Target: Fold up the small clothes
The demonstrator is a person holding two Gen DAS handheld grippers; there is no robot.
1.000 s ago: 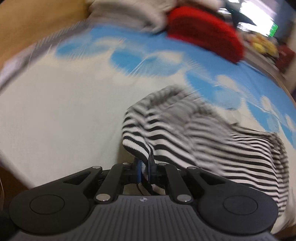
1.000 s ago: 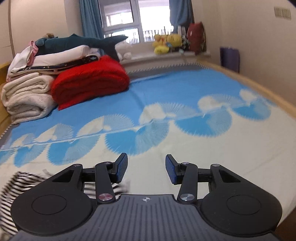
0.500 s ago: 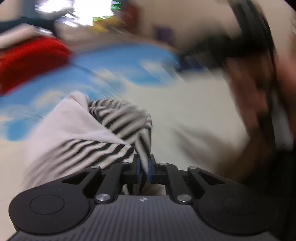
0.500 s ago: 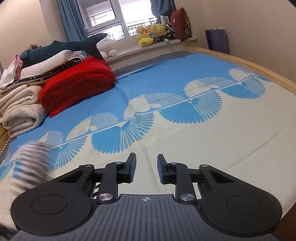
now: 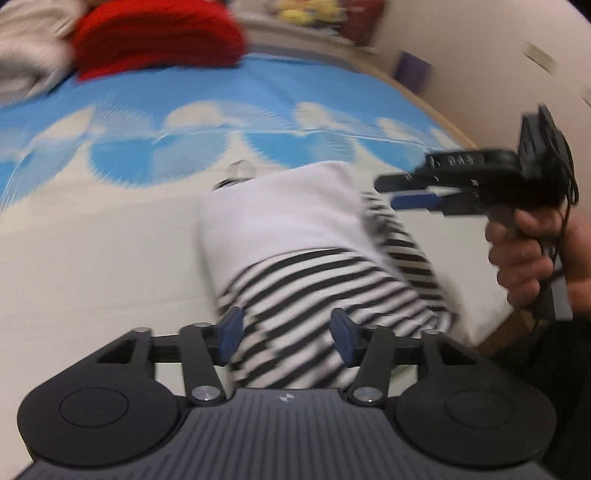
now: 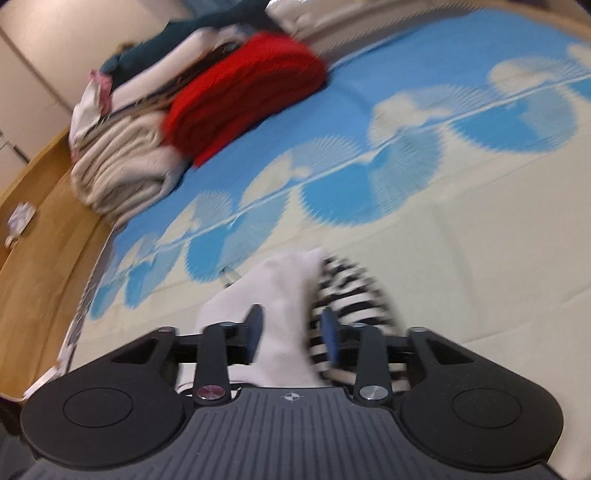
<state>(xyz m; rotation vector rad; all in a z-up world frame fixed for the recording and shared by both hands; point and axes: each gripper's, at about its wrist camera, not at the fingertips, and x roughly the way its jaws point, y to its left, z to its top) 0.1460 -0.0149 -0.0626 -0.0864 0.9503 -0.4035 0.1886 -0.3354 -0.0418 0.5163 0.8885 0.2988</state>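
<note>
A small black-and-white striped garment (image 5: 332,280) with a plain white part lies bunched on the cream and blue bedspread (image 5: 92,258). My left gripper (image 5: 286,338) is open, its blue-padded fingers apart over the striped edge nearest me. My right gripper (image 6: 291,332) is open too, with the garment (image 6: 288,295) between and under its fingers. In the left wrist view the right gripper (image 5: 413,194) is held in a hand at the right, above the garment's far side. Both views are blurred.
A folded red blanket (image 6: 251,92) and a stack of cream and white bedding (image 6: 122,162) sit at the bed's far end. A wooden bed frame (image 6: 40,236) runs along the left side. Soft toys (image 5: 306,11) sit on the sill.
My left gripper has let go of the striped garment and opened. My right gripper has swung left and down over the garment and opened wider.
</note>
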